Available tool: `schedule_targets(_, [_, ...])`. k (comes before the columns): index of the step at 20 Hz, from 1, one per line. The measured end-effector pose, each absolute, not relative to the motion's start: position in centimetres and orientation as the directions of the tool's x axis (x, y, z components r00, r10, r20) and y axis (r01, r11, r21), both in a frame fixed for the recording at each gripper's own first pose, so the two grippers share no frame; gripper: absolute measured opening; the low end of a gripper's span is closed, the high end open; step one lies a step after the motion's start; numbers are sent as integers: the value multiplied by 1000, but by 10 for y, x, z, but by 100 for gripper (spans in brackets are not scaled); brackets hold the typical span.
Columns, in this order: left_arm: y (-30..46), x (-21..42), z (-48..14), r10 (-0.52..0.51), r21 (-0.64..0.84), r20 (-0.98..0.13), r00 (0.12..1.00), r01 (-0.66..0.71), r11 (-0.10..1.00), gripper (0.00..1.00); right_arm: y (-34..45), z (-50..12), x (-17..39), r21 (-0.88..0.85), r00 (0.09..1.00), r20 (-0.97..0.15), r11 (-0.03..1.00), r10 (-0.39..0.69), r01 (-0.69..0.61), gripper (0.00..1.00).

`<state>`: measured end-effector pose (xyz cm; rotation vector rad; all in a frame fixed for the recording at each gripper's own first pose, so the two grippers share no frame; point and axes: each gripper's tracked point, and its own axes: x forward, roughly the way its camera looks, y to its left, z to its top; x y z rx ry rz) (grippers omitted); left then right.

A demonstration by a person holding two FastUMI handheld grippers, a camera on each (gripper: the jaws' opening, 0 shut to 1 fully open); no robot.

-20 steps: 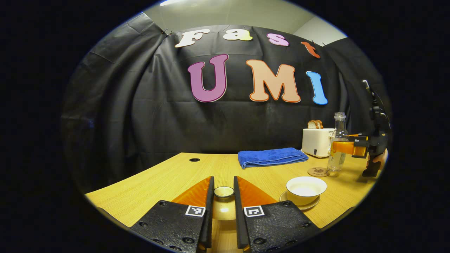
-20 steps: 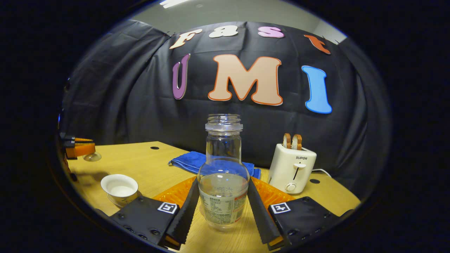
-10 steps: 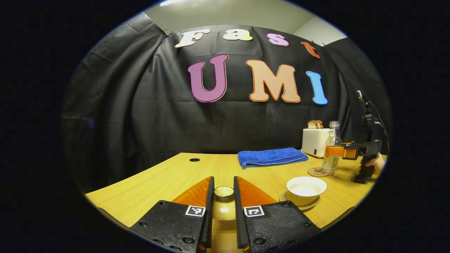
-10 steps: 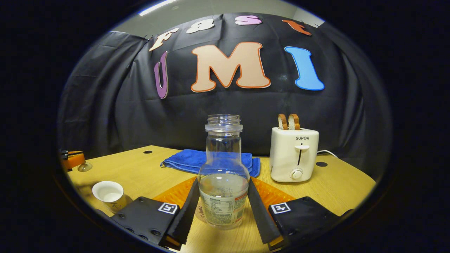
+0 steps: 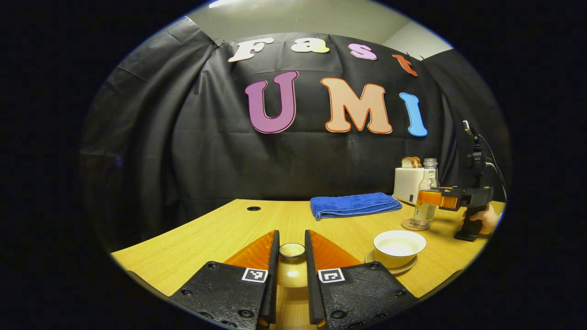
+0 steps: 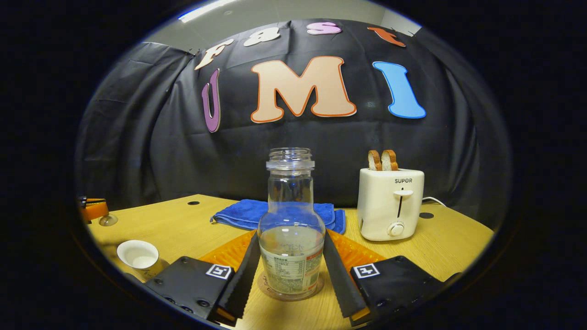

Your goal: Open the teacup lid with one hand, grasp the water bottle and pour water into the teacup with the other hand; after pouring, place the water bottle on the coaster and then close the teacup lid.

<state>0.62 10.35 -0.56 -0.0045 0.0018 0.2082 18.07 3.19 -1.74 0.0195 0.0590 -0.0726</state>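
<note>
In the left gripper view my left gripper (image 5: 292,238) is shut on the knob of the teacup lid (image 5: 292,250), holding it above the table. The open white teacup (image 5: 399,246) sits on its saucer to the right and holds water. Farther right, the clear water bottle (image 5: 425,183) stands upright on the round coaster (image 5: 409,225), with my right gripper (image 5: 424,198) around it. In the right gripper view both fingers of my right gripper (image 6: 291,240) press the sides of the bottle (image 6: 290,201), whose base rests on the coaster (image 6: 265,285). The teacup (image 6: 137,255) is at lower left.
A white toaster (image 6: 390,204) with bread slices stands at the back right. A folded blue towel (image 6: 247,212) lies behind the bottle. A hand (image 5: 489,218) holds the right gripper's handle. The wooden table (image 5: 215,233) has cable holes near its back edge.
The right gripper carried the bottle down and away from the cup and set it on the coaster. The left gripper and the lid stayed still.
</note>
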Motion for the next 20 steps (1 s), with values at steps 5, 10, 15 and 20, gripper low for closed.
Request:
schedule_targets(5, [102,7,-5,205,-4,-2,979,-205,979,25,34,-17,186,15,996,-51,997,-77,78,81])
schedule_targets(10, [102,7,-5,205,-5,-2,979,-205,979,25,34,-18,186,12,996,-55,997,-77,78,84])
schedule_targets(15, [102,7,-6,205,-6,-3,979,-205,979,25,33,-14,178,8,997,-39,997,-73,74,84])
schedule_targets(20, [100,7,-6,203,-7,-3,979,-203,979,25,27,-12,162,7,996,-17,996,-84,84,88])
